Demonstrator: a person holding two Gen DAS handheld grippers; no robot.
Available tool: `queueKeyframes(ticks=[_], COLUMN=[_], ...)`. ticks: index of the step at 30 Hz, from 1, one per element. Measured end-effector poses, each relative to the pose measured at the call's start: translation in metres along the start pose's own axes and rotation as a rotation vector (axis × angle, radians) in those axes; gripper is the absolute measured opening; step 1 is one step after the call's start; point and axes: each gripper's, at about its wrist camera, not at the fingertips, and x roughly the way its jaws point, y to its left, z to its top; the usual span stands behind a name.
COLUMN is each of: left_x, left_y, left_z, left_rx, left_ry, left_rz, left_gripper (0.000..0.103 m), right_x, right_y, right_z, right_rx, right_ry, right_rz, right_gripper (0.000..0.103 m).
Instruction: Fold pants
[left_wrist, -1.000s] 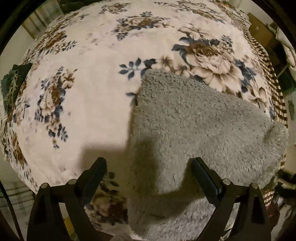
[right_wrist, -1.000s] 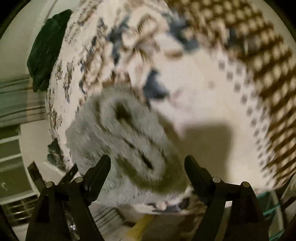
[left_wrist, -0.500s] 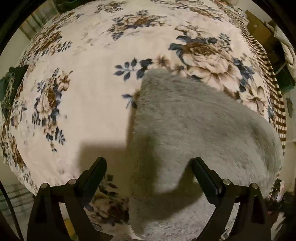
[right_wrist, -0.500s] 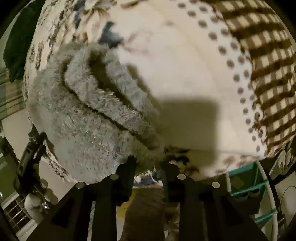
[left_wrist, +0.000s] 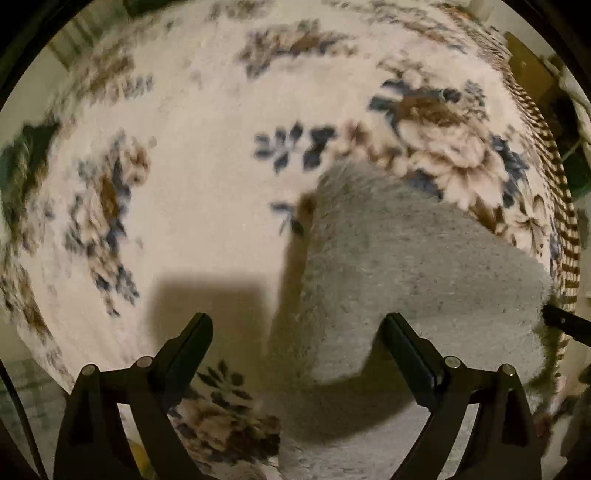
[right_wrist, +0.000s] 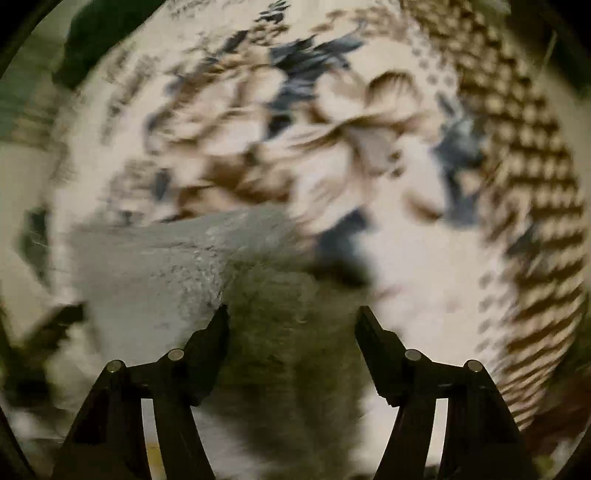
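Left gripper (left_wrist: 297, 334) spread wide, empty, poised over grey fleece pants (left_wrist: 406, 266) on the floral blanket (left_wrist: 207, 206); right gripper (right_wrist: 291, 325) likewise agape, gripping nothing, above the pants' edge. Both views blurred.

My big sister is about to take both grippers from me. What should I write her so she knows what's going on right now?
Left gripper: jaws wide open, holding nothing, hovering above the near left edge of the pants.
Right gripper: jaws open, holding nothing, over the pants' shaded near part; this view is blurred by motion.
Pants: fuzzy grey, lying in a compact shape on the flowered blanket, near its checked border.
Done: the pants look folded at least once; how many layers cannot be told.
Left: check the fold; regrip an edge with open jaws if another fold is needed, then tidy.
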Motion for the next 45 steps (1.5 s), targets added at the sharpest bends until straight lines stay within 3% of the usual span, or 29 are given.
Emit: queueKeyframes(ticks=[3, 7, 9, 12, 16, 17, 18, 19, 20, 21, 24, 27, 32, 38, 45], left_x=[0.006, 0.015, 0.028, 0.052, 0.067, 0.067, 0.065, 0.060, 0.052, 0.045, 0.020, 0.000, -0.028, -0.038, 0.017], left_y=[0.021, 0.038, 0.040, 0.038, 0.036, 0.037, 0.035, 0.032, 0.028, 0.023, 0.012, 0.009, 0.023, 0.028, 0.028], left_z=[-0.003, -0.011, -0.014, -0.016, -0.019, -0.019, -0.018, -0.015, -0.013, -0.010, 0.001, 0.018, 0.074, 0.183, 0.315], left_rx=[-0.081, -0.146, -0.164, -0.171, -0.204, -0.217, -0.214, -0.195, -0.170, -0.138, -0.061, -0.025, -0.036, -0.039, 0.013], left_ry=[0.018, 0.037, 0.061, 0.114, 0.134, 0.132, 0.123, 0.112, 0.091, 0.080, 0.040, 0.019, -0.026, -0.099, -0.149], left_rz=[-0.127, -0.275, -0.357, -0.493, -0.558, -0.570, -0.581, -0.571, -0.558, -0.550, -0.527, -0.516, -0.529, -0.519, -0.484], left_gripper=[0.095, 0.095, 0.098, 0.098, 0.098, 0.089, 0.067, 0.060, 0.050, 0.041, 0.036, 0.036, 0.036, 0.036, 0.040], right_x=[0.006, -0.001, 0.011, 0.053, 0.094, 0.099, 0.101, 0.101, 0.099, 0.094, 0.067, 0.037, -0.010, -0.044, -0.011], right_y=[-0.021, -0.052, -0.058, -0.060, -0.051, -0.050, -0.051, -0.053, -0.054, -0.053, -0.041, -0.022, 0.008, 0.058, 0.104], right_z=[0.000, -0.020, -0.025, -0.034, -0.034, -0.032, -0.031, -0.029, -0.029, -0.029, -0.030, -0.023, 0.014, 0.112, 0.269], right_rx=[0.057, 0.111, 0.099, 0.111, 0.153, 0.165, 0.189, 0.206, 0.219, 0.217, 0.162, 0.114, 0.108, 0.073, 0.057], right_ry=[0.054, 0.003, 0.015, 0.119, 0.199, 0.205, 0.209, 0.201, 0.187, 0.173, 0.131, 0.098, 0.029, -0.086, -0.171], right_rz=[0.107, 0.420, 0.485, 0.581, 0.705, 0.715, 0.720, 0.720, 0.706, 0.691, 0.573, 0.486, 0.503, 0.518, 0.487], right_gripper=[0.091, 0.099, 0.100, 0.100, 0.103, 0.103, 0.102, 0.101, 0.089, 0.065, 0.049, 0.045, 0.045, 0.045, 0.045])
